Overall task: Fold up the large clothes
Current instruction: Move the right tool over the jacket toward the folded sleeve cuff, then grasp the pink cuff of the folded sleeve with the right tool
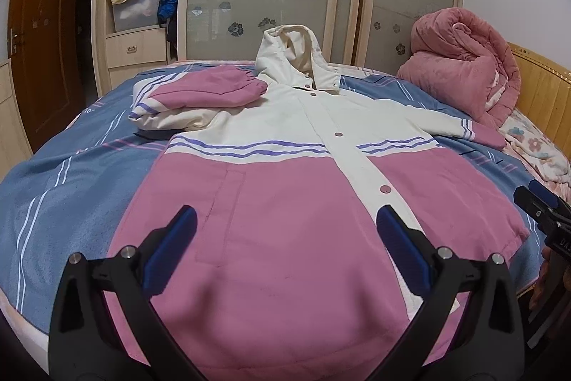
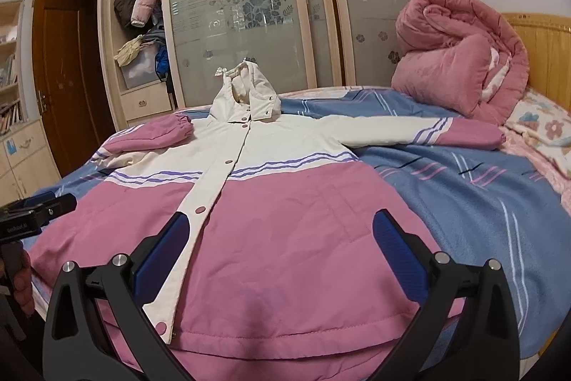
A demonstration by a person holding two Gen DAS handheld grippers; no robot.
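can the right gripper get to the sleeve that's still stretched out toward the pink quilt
Probably yes. The right gripper is open above the jacket hem, and only flat bedding lies between it and the outstretched sleeve.

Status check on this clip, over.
Left gripper and right gripper open, holding nothing. Jacket flat on bed, one sleeve already folded in. Rolled quilt clear of it.

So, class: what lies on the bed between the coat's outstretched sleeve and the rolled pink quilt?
Only bare blue striped bedsheet, clearest in the right wrist view.
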